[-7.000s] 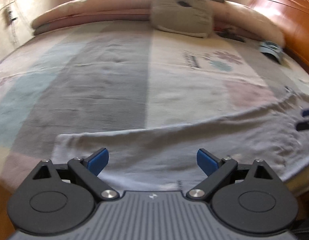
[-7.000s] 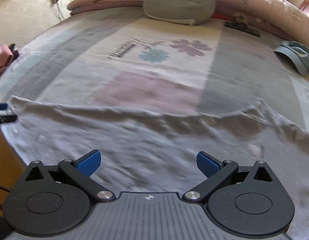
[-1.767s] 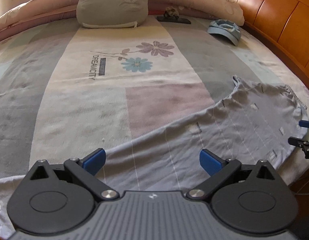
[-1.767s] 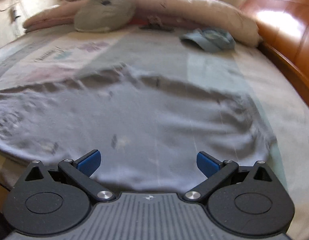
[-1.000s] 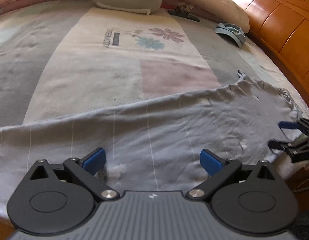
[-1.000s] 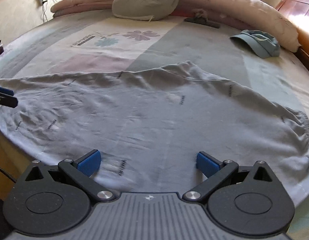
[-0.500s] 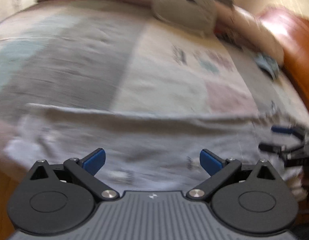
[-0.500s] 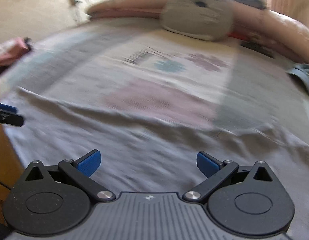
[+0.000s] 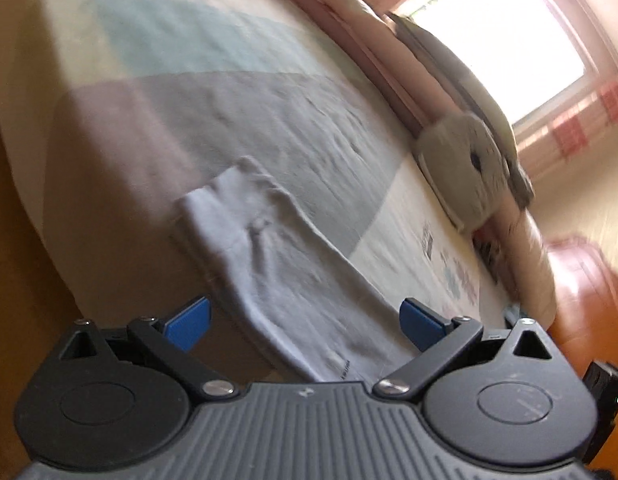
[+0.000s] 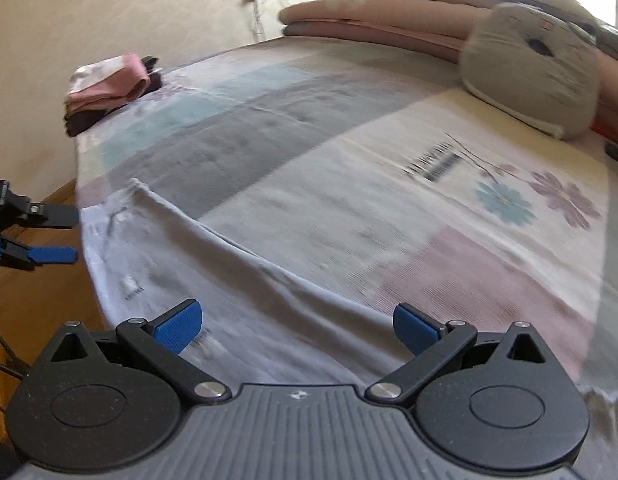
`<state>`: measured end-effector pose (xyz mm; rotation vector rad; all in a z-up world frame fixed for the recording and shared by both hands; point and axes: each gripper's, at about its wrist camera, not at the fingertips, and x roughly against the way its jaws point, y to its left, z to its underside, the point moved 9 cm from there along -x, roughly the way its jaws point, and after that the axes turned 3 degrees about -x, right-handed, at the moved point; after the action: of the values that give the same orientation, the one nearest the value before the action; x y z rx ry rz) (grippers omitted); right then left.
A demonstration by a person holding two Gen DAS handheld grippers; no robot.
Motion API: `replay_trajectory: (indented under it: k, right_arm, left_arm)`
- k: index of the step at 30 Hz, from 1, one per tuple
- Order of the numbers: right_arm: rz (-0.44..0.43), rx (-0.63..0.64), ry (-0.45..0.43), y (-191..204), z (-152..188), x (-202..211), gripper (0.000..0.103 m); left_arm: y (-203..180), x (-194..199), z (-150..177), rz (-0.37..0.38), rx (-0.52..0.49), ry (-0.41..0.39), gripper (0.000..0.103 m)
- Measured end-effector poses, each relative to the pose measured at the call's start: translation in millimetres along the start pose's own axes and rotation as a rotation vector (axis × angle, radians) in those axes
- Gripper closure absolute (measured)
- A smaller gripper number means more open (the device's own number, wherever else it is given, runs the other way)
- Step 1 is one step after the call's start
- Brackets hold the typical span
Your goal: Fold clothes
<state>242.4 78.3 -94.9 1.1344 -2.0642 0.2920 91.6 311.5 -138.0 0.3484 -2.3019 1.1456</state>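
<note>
Both claws, left claw [image 9: 305, 322] and right claw [image 10: 297, 326], gaped empty over the pale grey cotton garment [image 10: 237, 280] along the bed's [image 10: 349, 168] near edge; pulled carelessly, it might slide off.

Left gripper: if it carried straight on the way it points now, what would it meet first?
Most likely the pale grey garment, which lies directly between and ahead of the open left gripper at the bed's edge. Beyond it is only the patchwork bedcover. Blur leaves the gripper's height over the cloth unclear.

Open bedspread at frame centre
Folded clothes stack [image 10: 109, 88] blocks upper left; grey cushion [image 10: 529, 76] blocks upper right.
</note>
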Motion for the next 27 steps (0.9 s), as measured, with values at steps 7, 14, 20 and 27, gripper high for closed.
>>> replay_trajectory:
  k: [7, 14, 20, 27]
  right_arm:
    - [-0.027, 0.063, 0.002, 21.9, -12.0, -2.8, 0.000]
    - [-0.031, 0.064, 0.000, 27.0, -14.7, -3.1, 0.000]
    - [-0.046, 0.048, -0.001, 28.6, -13.4, -3.9, 0.000]
    - [-0.056, 0.042, 0.000, 28.9, -12.2, -2.2, 0.000]
  left_arm:
    - [8.0, -7.5, -4.5, 0.034, 0.022, -0.014, 0.003]
    - [10.9, -6.8, -6.5, 0.057, 0.057, -0.015, 0.002]
    - [14.6, -5.9, -12.0, 0.098, 0.136, -0.024, 0.002]
    - [21.2, -7.5, -16.1, 0.159, 0.241, -0.033, 0.002]
